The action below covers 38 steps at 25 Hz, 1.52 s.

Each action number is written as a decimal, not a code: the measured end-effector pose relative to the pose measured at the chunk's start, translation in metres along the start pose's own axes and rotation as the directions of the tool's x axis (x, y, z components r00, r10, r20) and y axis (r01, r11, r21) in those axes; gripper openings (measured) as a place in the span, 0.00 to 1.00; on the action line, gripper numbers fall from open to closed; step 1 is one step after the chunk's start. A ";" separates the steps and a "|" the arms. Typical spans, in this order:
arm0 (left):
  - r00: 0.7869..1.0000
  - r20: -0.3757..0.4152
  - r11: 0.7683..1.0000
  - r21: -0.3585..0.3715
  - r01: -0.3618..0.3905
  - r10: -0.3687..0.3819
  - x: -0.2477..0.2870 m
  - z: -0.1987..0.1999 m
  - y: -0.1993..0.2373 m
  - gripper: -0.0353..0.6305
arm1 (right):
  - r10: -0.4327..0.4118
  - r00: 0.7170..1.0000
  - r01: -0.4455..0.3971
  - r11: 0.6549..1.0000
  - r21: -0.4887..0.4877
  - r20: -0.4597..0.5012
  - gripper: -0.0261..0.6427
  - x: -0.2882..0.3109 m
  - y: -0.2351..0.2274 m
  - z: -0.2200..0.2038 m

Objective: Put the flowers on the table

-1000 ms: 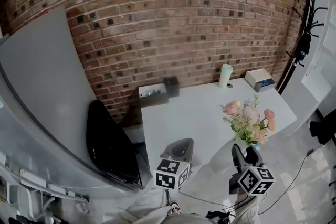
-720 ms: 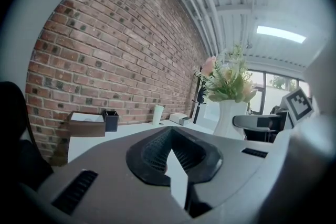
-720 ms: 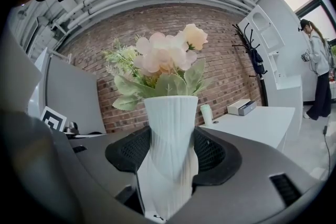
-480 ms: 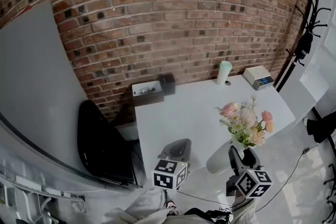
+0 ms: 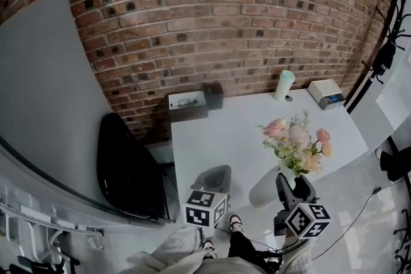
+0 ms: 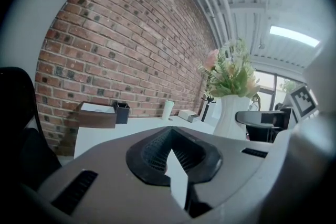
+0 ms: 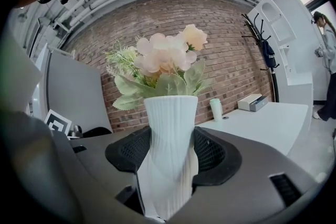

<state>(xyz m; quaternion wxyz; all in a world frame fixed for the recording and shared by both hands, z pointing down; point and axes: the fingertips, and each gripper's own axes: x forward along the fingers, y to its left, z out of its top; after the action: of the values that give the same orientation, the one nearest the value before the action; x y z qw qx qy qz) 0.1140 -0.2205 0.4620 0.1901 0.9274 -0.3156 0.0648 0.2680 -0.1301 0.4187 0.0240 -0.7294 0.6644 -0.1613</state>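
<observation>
Nudging the white vase [image 5: 263, 187] of flowers [image 5: 297, 145] only slightly left along the table's [image 5: 218, 138] near edge, still pinching it upright in the right gripper [image 5: 292, 183], left gripper [image 5: 217, 178] pressed together and empty, so not yet set down.

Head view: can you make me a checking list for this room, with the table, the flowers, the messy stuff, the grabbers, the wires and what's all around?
Surface: white table.
Job's things: pink flowers in a white ribbed vase, at the table's near edge; whether it rests there cannot be told.
Clutter: pale cup, white box, brown tray, black pot, all at the far side.
Grippers: right hand-held gripper shut on the vase; left hand-held gripper jaws together, empty.
Cables: one cable on the floor, right.
Surroundings: brick wall, black chair, coat rack.
</observation>
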 end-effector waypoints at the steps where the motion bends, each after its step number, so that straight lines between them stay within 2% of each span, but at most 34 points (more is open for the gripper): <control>1: 1.000 0.004 1.000 -0.001 -0.011 0.011 0.002 0.003 0.004 0.06 | 0.013 1.000 -0.013 1.000 -0.005 0.001 0.43 0.007 0.002 0.002; 7: 0.997 0.018 0.997 0.018 -0.076 0.075 0.015 0.016 0.025 0.06 | 0.089 0.996 -0.090 0.996 -0.028 -0.013 0.43 0.045 0.009 0.009; 10: 0.995 0.020 0.996 -0.002 -0.093 0.093 0.027 0.021 0.031 0.06 | 0.115 0.993 -0.115 0.993 -0.039 -0.025 0.43 0.058 0.006 0.013; 26: 0.987 -0.022 0.987 0.001 -0.159 0.159 0.077 0.023 0.055 0.06 | 0.171 0.982 -0.173 0.984 -0.027 -0.081 0.43 0.127 -0.020 0.016; 38: 0.956 -0.026 0.955 -0.045 -0.293 0.292 0.108 0.035 0.112 0.06 | 0.263 0.958 -0.270 0.962 -0.039 -0.117 0.43 0.209 -0.017 0.025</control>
<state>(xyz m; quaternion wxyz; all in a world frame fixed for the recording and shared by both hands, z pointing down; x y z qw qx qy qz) 0.1310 -0.3765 0.4902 0.2041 0.8650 -0.4488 0.0935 0.3045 -0.3371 0.4421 -0.0116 -0.6235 0.7611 -0.1786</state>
